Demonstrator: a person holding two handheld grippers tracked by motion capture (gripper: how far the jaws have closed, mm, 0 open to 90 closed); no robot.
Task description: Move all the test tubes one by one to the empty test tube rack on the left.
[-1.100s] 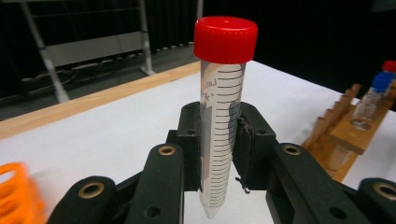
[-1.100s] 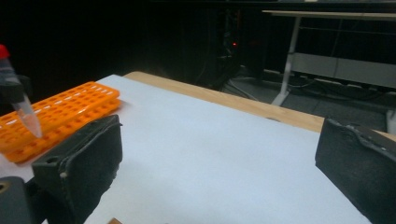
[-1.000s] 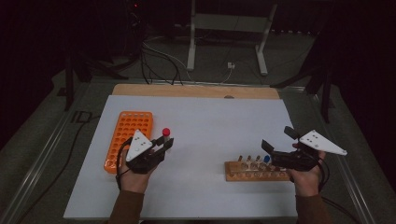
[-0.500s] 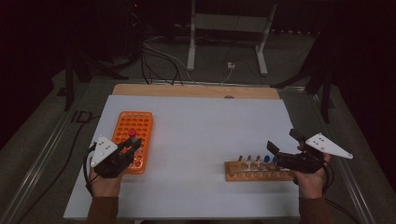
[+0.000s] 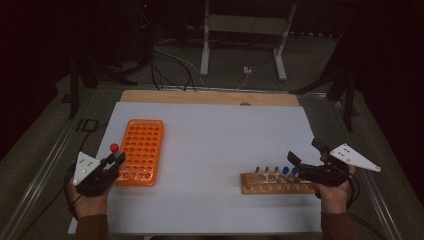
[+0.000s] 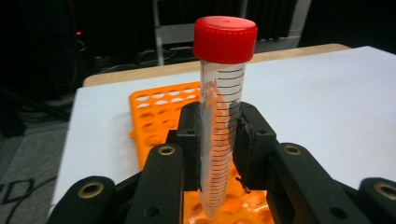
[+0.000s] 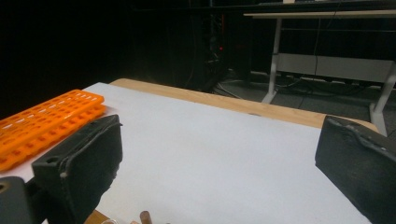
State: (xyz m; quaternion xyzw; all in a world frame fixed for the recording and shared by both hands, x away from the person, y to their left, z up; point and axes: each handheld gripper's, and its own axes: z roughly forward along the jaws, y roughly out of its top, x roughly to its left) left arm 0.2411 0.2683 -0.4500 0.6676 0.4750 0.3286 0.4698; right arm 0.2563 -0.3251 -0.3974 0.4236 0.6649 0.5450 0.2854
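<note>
My left gripper [image 5: 114, 162] is shut on a clear graduated tube with a red cap [image 5: 114, 148] and holds it upright at the front left corner of the orange rack [image 5: 140, 150]. In the left gripper view the tube [image 6: 222, 116] stands between the black pads [image 6: 189, 135], with the orange rack [image 6: 159, 112] behind and below it. My right gripper [image 5: 306, 152] stands open just above the right end of the wooden rack [image 5: 277, 182], which holds several tubes with brown and blue caps. In the right gripper view the gripper [image 7: 219, 172] has nothing between its wide-apart jaws.
A white sheet [image 5: 215, 145] covers the table, with a wooden strip [image 5: 210, 97] along its far edge. Behind the table are a metal stand [image 5: 240, 30] and cables on the floor. The orange rack [image 7: 42, 121] lies far off in the right gripper view.
My left gripper carried the red-capped tube leftward, from the right side of the orange rack to its front left corner. The right gripper stayed over the wooden rack.
</note>
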